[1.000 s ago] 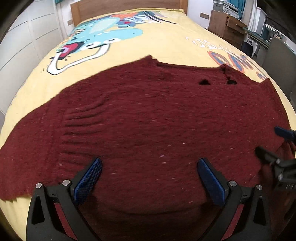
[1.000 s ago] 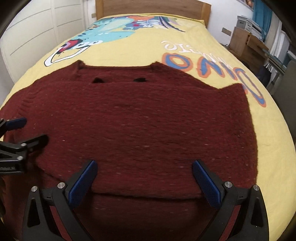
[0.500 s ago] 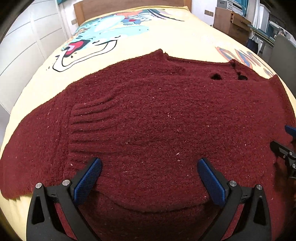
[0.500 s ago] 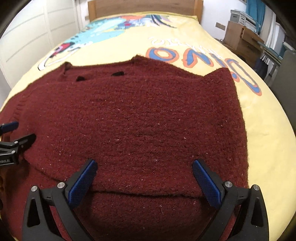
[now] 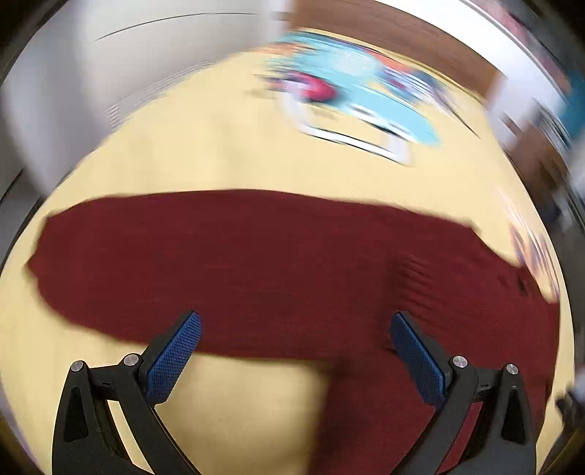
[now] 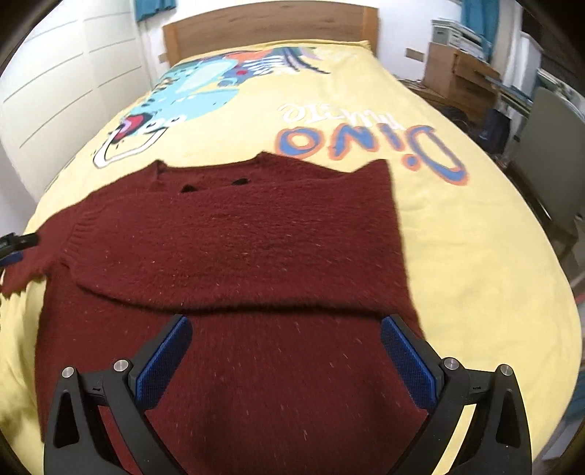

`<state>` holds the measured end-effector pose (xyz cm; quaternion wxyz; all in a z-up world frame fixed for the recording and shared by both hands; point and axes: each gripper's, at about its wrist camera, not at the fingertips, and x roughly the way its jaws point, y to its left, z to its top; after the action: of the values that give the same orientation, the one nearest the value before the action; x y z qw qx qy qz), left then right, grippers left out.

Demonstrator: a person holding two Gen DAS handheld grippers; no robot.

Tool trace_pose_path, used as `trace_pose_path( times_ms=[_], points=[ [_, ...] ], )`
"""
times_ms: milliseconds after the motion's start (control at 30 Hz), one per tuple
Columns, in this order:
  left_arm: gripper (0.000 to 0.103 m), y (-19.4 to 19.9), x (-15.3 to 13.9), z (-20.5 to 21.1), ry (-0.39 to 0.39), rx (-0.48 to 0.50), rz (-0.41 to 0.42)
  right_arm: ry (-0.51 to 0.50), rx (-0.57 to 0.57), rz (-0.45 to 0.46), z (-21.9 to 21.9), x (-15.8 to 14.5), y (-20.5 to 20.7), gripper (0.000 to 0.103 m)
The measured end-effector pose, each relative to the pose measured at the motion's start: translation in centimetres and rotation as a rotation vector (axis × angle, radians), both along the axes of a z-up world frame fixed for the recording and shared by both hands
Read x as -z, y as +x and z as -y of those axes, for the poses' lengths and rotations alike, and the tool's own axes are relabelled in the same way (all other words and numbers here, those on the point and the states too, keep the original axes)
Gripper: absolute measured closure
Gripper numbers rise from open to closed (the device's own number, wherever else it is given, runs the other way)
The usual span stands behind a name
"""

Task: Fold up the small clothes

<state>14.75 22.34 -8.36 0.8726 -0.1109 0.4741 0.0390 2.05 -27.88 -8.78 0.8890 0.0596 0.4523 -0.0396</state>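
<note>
A dark red knitted sweater [image 6: 234, 234] lies flat on the yellow bedspread [image 6: 475, 255], one sleeve folded across its body. My right gripper [image 6: 285, 350] is open above the sweater's lower part, nothing between its blue pads. In the blurred left wrist view the other sleeve [image 5: 219, 266] stretches out to the left over the yellow cover. My left gripper [image 5: 292, 350] is open over that sleeve's near edge and holds nothing. Its dark tip [image 6: 18, 241] shows at the left edge of the right wrist view, beside the sleeve's cuff.
The bedspread carries a blue cartoon print [image 6: 190, 95] and orange lettering [image 6: 365, 146]. A wooden headboard [image 6: 270, 25] stands at the far end. White wardrobe doors [image 6: 55, 84] line the left side. Cardboard boxes [image 6: 457, 73] and a grey chair [image 6: 548, 146] stand to the right.
Both grippers have drawn back from the sweater. The left one has swung to the left, over the spread sleeve. The sweater itself has not visibly moved.
</note>
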Motion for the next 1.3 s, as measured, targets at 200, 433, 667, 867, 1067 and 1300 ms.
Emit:
trace_pose_path(
  times_ms=[200, 433, 667, 867, 1067, 1300],
  points=[
    [0.001, -1.7, 1.5, -12.2, -0.049, -0.326, -0.082, 0.057, 0.022, 0.004, 0.8, -0.4, -1.7, 0.0],
    [0.002, -0.7, 5.0, -19.2, -0.164, -0.537, -0.175, 0.049, 0.057, -0.014, 1.7, -0.4, -1.9, 0.0],
    [0.032, 0.9, 7.5, -21.1, -0.251, -0.534, -0.173, 0.029, 0.068, -0.033, 2.5, -0.4, -2.0, 0.0],
    [0.096, 2.5, 7.1, -21.5, -0.308, -0.486, -0.155, 0.011, 0.08, -0.041, 3.2, -0.2, -2.0, 0.0],
    [0.097, 2.7, 1.9, -16.5, -0.127, -0.289, -0.085, -0.015, 0.076, -0.03, 3.6, -0.6, -1.3, 0.0],
    [0.097, 2.2, -3.9, -7.5, -0.14, -0.044, 0.014, -0.051, 0.041, 0.024, 3.5, -2.9, 0.8, 0.0]
  ],
)
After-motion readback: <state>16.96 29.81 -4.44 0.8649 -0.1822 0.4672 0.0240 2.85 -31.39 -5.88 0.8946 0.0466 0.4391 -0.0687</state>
